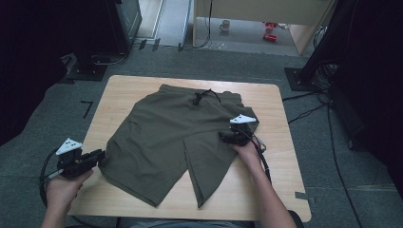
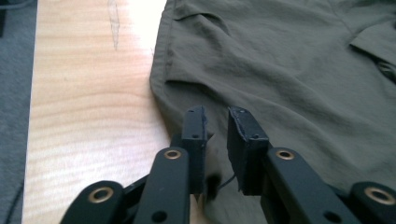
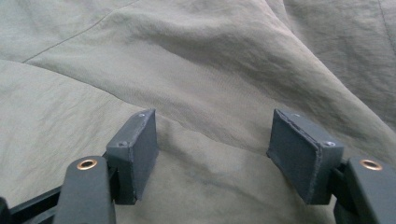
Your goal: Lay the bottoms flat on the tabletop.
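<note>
Two grippers: both sit at the edges of olive-green shorts (image 1: 176, 137) spread flat on a wooden table (image 1: 280, 156), waistband away from the person.
Left gripper (image 2: 216, 125): jaws a narrow gap apart, hovering over the outer hem of the shorts' left leg; a small fold of fabric lies below the gap, but the pads do not look pressed on it. In the high view the left gripper (image 1: 99, 155) is at the cloth's left edge.
Right gripper (image 3: 215, 140): jaws wide apart over a soft ridge of cloth, gripping nothing; in the high view the right gripper (image 1: 222, 137) rests at the right side seam, below the waistband.
Step in hand, as I judge it: taking hold of the two sides to fold or straighten the garment.
Doing it well, left: slide the lower jaw under the hem so that both layers enter, then close fully.
Doing it well, right: lower onto the ridge and pinch it at the seam, not on the flat panel, which would slip.
Doing it well, both: lift together and evenly, or the legs will twist.
Hard to make out: whether the left pads touch fabric, since their tips hide the contact.
Hidden: the right hand covers the seam beneath it; the drawstring (image 1: 199, 96) is a dark knot with its ends unclear.
Cut off: the near corners of the table.
</note>
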### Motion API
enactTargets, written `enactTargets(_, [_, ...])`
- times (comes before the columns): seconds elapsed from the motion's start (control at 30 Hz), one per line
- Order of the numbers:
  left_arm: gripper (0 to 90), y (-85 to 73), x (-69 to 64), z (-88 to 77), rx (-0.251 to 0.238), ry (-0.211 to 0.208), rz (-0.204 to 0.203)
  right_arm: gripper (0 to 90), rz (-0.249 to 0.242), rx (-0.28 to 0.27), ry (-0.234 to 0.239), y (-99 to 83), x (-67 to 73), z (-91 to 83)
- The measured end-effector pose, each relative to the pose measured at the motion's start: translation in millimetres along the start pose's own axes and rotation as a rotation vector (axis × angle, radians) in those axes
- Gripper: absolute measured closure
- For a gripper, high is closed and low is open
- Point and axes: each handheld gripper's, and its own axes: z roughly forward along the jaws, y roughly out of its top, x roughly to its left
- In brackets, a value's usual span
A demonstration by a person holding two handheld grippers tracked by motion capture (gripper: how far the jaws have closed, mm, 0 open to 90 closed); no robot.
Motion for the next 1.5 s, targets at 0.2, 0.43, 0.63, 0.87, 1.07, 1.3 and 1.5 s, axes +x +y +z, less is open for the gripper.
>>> enactTargets(0.2, [68.0, 6.7, -4.2, 16.4, -0.022, -0.008, 0.028, 31.8, 0.001, 0.0, -0.002, 0.0, 0.2, -0.1])
enactTargets(0.43, [59.1, 17.7, -10.6, 36.2, -0.029, -0.038, 0.07, 38.2, 0.016, 0.011, -0.01, 1.3, 3.0, -4.7])
enactTargets(0.63, [54.2, 33.6, -21.3, 60.6, -0.031, -0.081, 0.108, 36.2, 0.032, -0.037, 0.002, 6.0, 9.0, -18.9])
enactTargets(0.87, [49.5, 53.4, -38.8, 99.4, -0.023, -0.129, 0.175, 37.7, 0.102, 0.009, 0.063, -3.2, 15.3, -27.7])
enactTargets(1.07, [49.6, 70.3, -50.2, 129.7, -0.004, -0.149, 0.22, 38.1, 0.025, -0.019, 0.036, -12.1, 31.7, -39.9])
enactTargets(1.3, [49.3, 92.6, -53.2, 171.9, 0.011, -0.156, 0.257, 37.0, 0.025, 0.013, -0.038, -23.2, 35.0, -40.9])
enactTargets(1.5, [50.0, 100.6, -49.1, 203.1, 0.05, -0.135, 0.269, 29.9, 0.038, 0.007, -0.064, -28.3, 31.6, -32.3])
